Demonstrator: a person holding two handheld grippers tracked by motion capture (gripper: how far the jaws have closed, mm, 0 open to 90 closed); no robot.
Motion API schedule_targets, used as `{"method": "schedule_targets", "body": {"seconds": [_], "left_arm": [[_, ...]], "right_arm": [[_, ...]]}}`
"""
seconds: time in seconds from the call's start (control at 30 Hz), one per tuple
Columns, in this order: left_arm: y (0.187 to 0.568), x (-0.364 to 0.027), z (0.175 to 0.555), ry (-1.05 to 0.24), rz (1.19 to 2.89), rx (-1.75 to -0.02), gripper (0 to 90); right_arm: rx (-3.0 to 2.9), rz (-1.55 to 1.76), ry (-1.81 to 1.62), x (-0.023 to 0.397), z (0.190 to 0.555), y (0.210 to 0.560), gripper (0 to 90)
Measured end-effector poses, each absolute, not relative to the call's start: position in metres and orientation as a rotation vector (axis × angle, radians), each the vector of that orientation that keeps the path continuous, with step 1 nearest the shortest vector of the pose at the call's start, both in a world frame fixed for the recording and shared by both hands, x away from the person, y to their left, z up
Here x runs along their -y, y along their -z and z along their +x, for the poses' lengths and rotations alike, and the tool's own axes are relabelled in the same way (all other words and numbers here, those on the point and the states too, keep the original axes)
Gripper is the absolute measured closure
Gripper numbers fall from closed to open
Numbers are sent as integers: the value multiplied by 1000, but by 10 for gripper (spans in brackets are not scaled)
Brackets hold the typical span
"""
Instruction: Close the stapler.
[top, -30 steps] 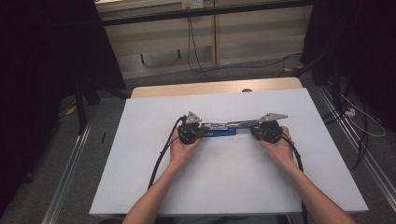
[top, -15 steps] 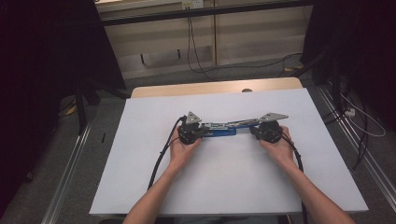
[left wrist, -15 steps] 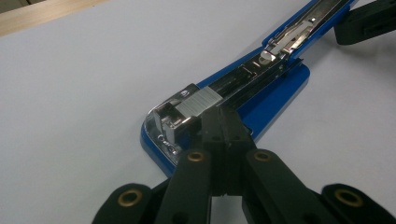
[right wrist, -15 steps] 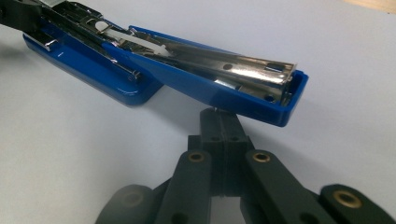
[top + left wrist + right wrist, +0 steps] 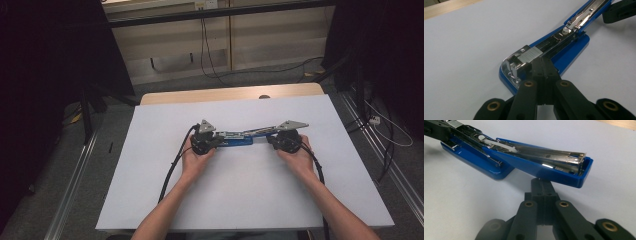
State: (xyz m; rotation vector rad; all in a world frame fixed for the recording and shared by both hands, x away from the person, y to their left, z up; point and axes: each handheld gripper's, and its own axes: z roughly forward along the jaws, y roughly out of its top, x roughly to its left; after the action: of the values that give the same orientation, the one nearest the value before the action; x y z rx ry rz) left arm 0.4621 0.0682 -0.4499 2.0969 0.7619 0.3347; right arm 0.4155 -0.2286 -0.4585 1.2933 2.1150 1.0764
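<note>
A blue stapler is laid open on the white worktop; left gripper and right gripper fingers are pressed together at its ends.

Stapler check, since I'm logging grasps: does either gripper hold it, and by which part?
Neither holds it. Both grippers are shut with nothing between the jaws: the left gripper tips touch the staple strip in the stapler; the right gripper tips sit under its opened cover.
</note>
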Motion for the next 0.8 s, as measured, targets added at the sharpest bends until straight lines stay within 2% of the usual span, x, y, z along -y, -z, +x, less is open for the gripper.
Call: {"method": "schedule_targets", "body": {"seconds": [0.8], "left_arm": [[450, -68, 462, -331, 2091, -763, 900]], "right_arm": [[-2104, 1262, -1120, 225, 414, 457, 900]]}}
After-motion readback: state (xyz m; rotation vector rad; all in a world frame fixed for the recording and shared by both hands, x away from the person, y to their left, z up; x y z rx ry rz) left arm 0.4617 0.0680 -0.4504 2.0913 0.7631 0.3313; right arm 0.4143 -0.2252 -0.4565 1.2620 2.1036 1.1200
